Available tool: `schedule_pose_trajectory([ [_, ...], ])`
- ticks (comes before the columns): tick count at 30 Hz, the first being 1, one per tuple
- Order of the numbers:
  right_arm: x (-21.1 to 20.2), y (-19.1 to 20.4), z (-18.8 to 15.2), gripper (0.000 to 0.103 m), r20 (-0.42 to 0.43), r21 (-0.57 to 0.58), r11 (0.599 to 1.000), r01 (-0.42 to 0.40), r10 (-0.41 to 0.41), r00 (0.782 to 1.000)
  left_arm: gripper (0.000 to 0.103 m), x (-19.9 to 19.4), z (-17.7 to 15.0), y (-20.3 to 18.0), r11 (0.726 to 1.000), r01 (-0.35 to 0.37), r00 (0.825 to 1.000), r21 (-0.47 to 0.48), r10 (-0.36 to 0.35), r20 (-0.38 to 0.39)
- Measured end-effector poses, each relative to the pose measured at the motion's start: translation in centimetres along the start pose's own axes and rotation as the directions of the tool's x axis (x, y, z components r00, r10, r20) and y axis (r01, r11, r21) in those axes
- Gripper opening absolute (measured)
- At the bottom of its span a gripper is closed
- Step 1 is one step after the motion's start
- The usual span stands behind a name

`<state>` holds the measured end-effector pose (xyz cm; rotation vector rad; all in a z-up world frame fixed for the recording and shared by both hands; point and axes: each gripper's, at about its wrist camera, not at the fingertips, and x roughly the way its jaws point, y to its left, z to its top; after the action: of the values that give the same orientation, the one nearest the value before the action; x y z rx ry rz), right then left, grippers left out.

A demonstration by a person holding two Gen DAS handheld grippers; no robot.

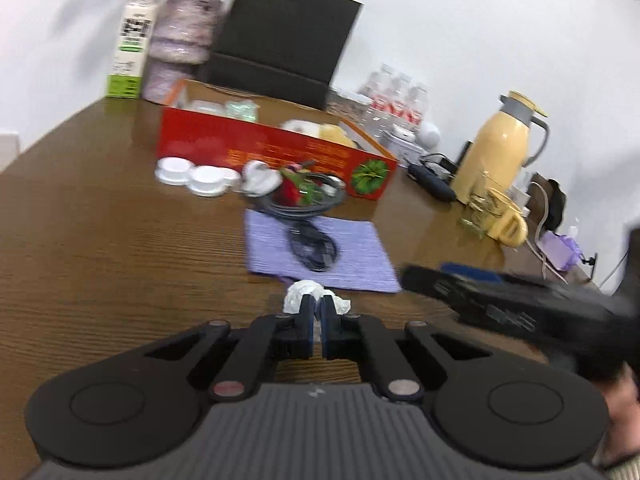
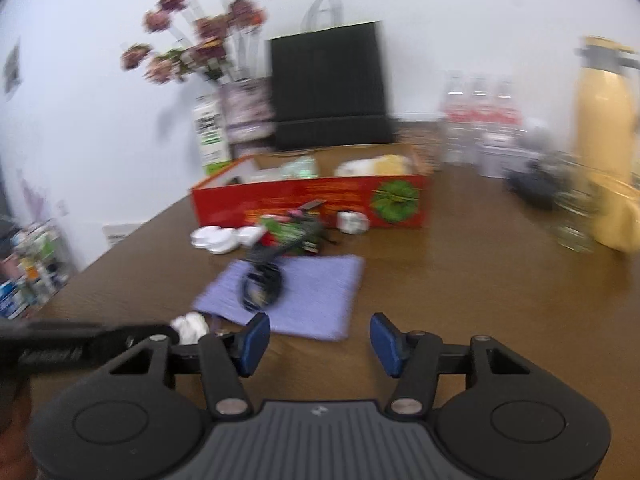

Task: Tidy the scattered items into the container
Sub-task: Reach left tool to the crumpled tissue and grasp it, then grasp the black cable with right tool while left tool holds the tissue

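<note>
My left gripper (image 1: 318, 312) is shut on a crumpled white tissue (image 1: 304, 294), just in front of a purple cloth (image 1: 352, 256) on the brown table. The tissue (image 2: 190, 326) shows again in the right wrist view, at the tip of the left gripper (image 2: 170, 332). A coiled black cable (image 1: 314, 248) lies on the cloth. Behind it stands the open red box (image 1: 260, 148) with items inside. My right gripper (image 2: 320, 340) is open above the cloth's near edge (image 2: 316, 300), with nothing between its fingers. It also reaches in from the right (image 1: 432, 276).
White lids (image 1: 192, 174), a red flower (image 1: 294, 194) and a small white box (image 2: 352, 222) lie in front of the red box. At the back stand a vase (image 1: 180, 44), a black bag (image 1: 280, 36) and water bottles (image 1: 396, 100). A yellow jug (image 1: 500, 148) and a mug (image 1: 506, 220) sit right.
</note>
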<state>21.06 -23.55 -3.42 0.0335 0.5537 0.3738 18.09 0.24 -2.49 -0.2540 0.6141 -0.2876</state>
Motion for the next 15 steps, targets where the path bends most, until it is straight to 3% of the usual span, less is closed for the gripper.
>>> schedule_pose_trajectory([
  [6,7.2,3.6,2.8,0.053,-0.087,-0.077,0.996,-0.054,0.047,0.995,0.004,-1.6,-0.1,2.2,0.998,-0.061,0.998,0.0,0.061,-0.003],
  [8,9.0,4.7,3.0,0.05,-0.105,-0.119,0.992,-0.043,0.031,0.994,0.004,-1.8,0.1,3.0,0.997,-0.073,0.997,-0.019,0.072,-0.004],
  [10,10.5,5.4,2.9,0.039,-0.122,-0.148,0.989,0.005,-0.023,0.992,0.004,-1.8,0.3,3.4,0.996,-0.08,0.997,-0.026,0.079,-0.004],
  [15,8.4,3.2,2.1,0.035,-0.115,-0.043,0.999,-0.022,0.017,0.993,0.004,-1.6,0.6,3.1,0.998,-0.054,0.998,-0.017,0.054,-0.012],
])
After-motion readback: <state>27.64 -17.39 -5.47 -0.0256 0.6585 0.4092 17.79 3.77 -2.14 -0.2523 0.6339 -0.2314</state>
